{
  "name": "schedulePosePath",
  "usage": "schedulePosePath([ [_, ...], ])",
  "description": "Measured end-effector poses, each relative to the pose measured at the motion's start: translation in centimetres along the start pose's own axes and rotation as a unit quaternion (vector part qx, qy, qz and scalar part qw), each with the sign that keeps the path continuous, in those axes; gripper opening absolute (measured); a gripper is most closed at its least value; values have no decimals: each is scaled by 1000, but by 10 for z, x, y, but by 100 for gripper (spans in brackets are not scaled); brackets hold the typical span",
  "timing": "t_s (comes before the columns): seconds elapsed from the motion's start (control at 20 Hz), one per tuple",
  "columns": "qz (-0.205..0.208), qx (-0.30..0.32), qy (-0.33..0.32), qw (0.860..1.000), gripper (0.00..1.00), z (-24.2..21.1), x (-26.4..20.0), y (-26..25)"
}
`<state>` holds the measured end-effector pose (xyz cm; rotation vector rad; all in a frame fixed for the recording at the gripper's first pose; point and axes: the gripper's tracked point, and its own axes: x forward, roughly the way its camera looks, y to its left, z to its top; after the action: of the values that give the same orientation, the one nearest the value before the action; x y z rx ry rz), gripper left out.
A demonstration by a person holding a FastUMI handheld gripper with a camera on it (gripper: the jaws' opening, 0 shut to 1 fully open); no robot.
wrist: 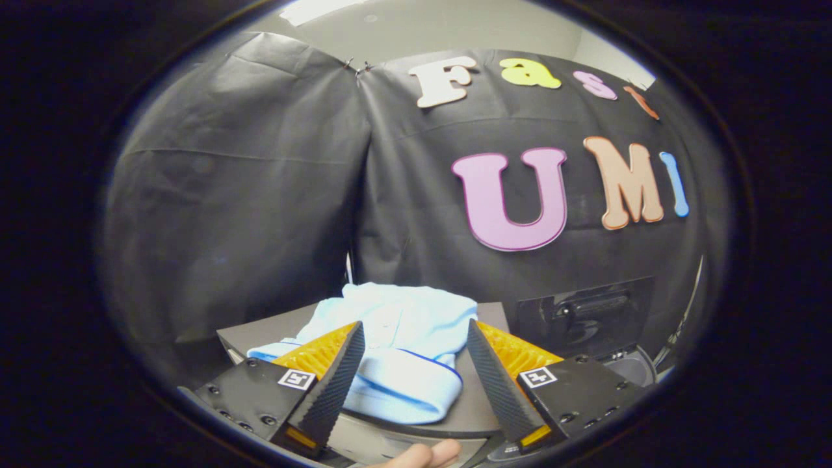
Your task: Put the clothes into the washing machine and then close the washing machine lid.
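Gripper [416, 344]: 2 fingers spread wide, holding nothing. 1 light-blue garment [396, 344] lies crumpled between and just beyond them, dark blue trim along 1 folded edge, on the grey washing machine top [474, 406]. 1 hand [422, 455] shows below the fingers.

The clothes [403, 344], pale blue cloth with a soft matt weave and a darker blue trim line, lie bunched on the washing machine lid [478, 409], which looks like smooth, dark grey plastic with a dull sheen. The gripper [416, 364] stands open around the cloth; its fingers [338, 383] show black, finely ribbed rubbery pads backed by ridged orange plastic.
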<state>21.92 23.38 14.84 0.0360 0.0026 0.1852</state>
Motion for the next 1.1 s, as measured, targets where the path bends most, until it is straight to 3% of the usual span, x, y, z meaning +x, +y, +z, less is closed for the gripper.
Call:
schedulePosePath([
  [0.15, 20, 3, 44, 999, 98, -18, 33, 15],
  [0.25, 17, -6, 101, 995, 98, -39, 43, 21],
  [0.45, -1, -25, 122, 992, 98, -28, 46, 20],
  [0.65, -9, -47, 198, 979, 96, -52, 55, 21],
  [0.8, -12, -30, 196, 980, 93, -53, 60, 23],
  [1.1, -28, -15, 201, 979, 95, -43, 60, 16],
])
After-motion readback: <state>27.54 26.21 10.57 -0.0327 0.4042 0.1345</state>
